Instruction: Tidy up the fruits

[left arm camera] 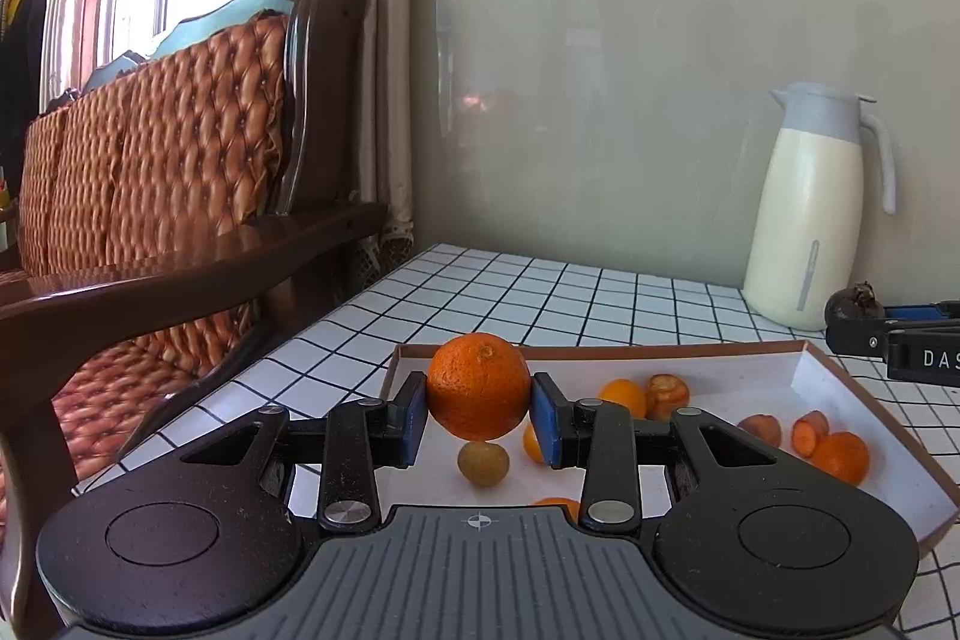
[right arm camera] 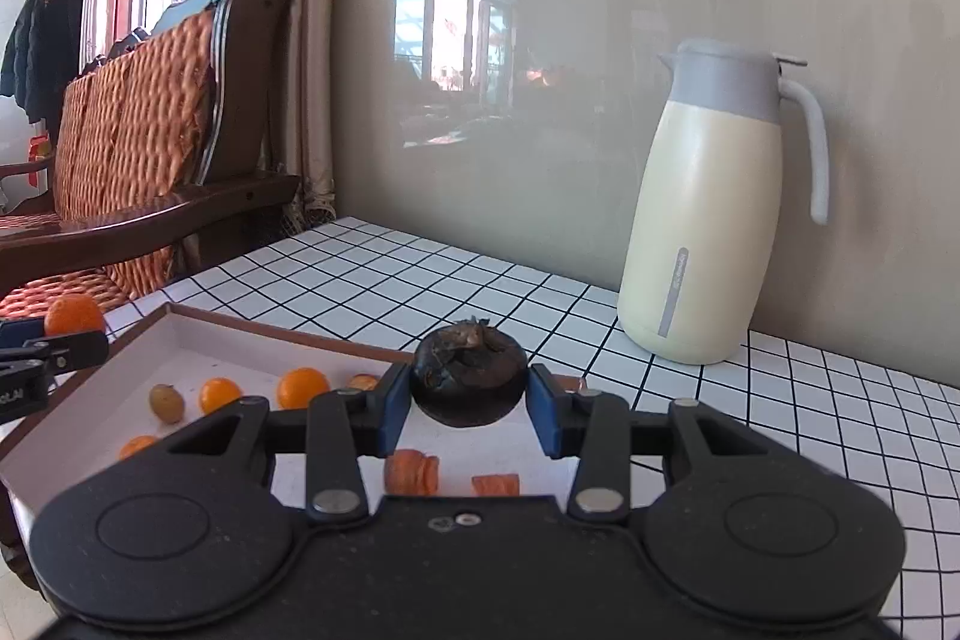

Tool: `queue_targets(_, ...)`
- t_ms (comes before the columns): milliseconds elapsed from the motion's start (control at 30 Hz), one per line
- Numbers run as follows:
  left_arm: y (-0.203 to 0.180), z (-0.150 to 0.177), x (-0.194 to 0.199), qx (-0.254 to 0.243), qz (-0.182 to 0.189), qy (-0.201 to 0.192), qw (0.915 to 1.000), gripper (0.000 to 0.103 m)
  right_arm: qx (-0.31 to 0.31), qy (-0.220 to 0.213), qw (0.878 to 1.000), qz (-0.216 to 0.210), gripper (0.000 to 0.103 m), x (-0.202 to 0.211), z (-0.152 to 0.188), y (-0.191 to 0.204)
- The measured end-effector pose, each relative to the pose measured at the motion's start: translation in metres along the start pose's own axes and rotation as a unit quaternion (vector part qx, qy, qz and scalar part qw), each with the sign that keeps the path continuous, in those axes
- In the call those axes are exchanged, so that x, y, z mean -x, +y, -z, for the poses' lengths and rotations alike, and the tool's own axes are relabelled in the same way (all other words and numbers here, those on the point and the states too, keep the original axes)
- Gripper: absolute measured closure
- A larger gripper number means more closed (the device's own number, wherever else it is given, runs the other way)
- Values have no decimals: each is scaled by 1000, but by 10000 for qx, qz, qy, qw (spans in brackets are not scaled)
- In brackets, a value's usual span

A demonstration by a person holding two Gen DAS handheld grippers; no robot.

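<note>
Item one: your left gripper (left arm camera: pixel 479 409) is clamped on a large orange (left arm camera: pixel 478 386); the blue pads press its left and right flanks, and the fruit sits squarely between the tips, lifted clear above the tray (left arm camera: pixel 807 364)

Item two: your right gripper (right arm camera: pixel 468 400) is clamped on a dark, wrinkled round fruit (right arm camera: pixel 468 379), its dried calyx facing up; the pads meet both sides, and it hangs over the tray's far right edge

Item three: the shallow white tray with brown rim lies on the white gridded tabletop (left arm camera: pixel 540 298). In it, from the left wrist view: a small greenish-brown fruit (left arm camera: pixel 483 463) directly below the held orange, small oranges (left arm camera: pixel 623 396) just right of it, cut carrot pieces (left arm camera: pixel 810 433) further right, and another small orange (left arm camera: pixel 843 457) near the right wall

Item four: a cream jug with grey lid (right arm camera: pixel 708 220) stands upright on the table's far side against the wall, well apart from the tray

Item five: a wooden sofa with quilted orange cushions (left arm camera: pixel 168 148) stands left of the table
</note>
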State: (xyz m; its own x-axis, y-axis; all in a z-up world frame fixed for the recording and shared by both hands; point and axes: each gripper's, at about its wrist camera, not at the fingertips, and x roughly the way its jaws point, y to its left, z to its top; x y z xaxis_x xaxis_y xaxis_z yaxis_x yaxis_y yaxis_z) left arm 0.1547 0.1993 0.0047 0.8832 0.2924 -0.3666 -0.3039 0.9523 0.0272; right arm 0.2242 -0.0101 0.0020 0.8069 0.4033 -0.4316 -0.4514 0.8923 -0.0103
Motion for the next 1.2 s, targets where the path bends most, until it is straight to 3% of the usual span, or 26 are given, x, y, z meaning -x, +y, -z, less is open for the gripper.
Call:
queue_targets(267,6,-2,-30,33,-24,267,9996,66,-33,182,9998,-66,70,-19,-1,-9)
queue_targets(333,6,-1,-33,52,28,301,9995,66,44,392,9991,-127,65,-28,-1,-10)
queue_targets(367,6,0,-33,92,13,271,9996,57,64,440,9990,-20,56,-30,0,-11)
queue_targets(400,6,1,-30,120,-35,185,9998,39,36,344,9993,162,22,-28,1,-13)
queue_targets(433,6,3,-26,124,-148,58,9998,0,-17,136,9994,313,7,-24,4,-15)
queue_targets(500,6,2,-21,69,-140,-165,9997,0,-94,-25,9996,265,6,-18,5,-19)
queue_targets(1200,-5,2,-4,34,-49,-164,9998,0,-152,-44,9999,52,6,1,-1,-12)
